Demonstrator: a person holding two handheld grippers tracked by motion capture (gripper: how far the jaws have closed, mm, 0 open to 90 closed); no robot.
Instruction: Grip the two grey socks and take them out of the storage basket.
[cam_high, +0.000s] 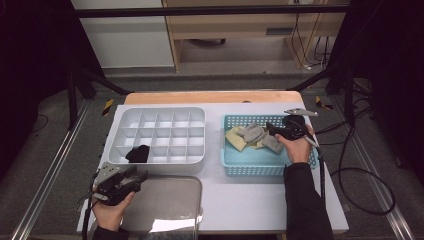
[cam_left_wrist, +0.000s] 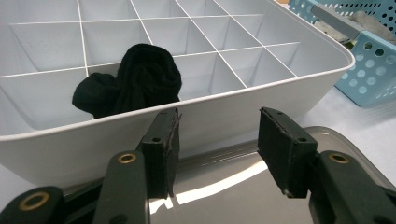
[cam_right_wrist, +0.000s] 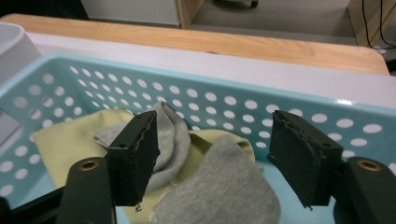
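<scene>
Nearest, at the table's front edge, the person's left hand (cam_high: 111, 210) held the left gripper (cam_high: 134, 179) over a shiny grey lid (cam_high: 170, 202) lying flat on the white table (cam_high: 250, 200). Its jaws stood apart with nothing between them, as the left gripper view made plain, pointing at the near wall of the white divided tray (cam_left_wrist: 224, 109).

Just beyond the lid sat that tray (cam_high: 115, 131), its grid of compartments bare except for one black sock (cam_high: 137, 153), bunched up in a front-row cell near the left end. In the left gripper view the sock (cam_left_wrist: 135, 79) bulged above the dividers and spilled a little toward the neighbouring cell.

Well apart to the right, the blue perforated basket (cam_high: 250, 167) held a yellow cloth (cam_high: 235, 137) and grey socks (cam_high: 253, 132) heaped on it toward the far side. The right hand (cam_high: 296, 147) held the right gripper (cam_high: 270, 129) inside the basket, over the heap. In the right gripper view, its jaws were spread wide and released, gripping nothing, with a grey sock (cam_right_wrist: 219, 186) lying below and between them and another (cam_right_wrist: 170, 140) curled behind the left jaw on the yellow cloth (cam_right_wrist: 70, 144).

Farthest, a wooden strip (cam_high: 212, 97) edged the table's back.
</scene>
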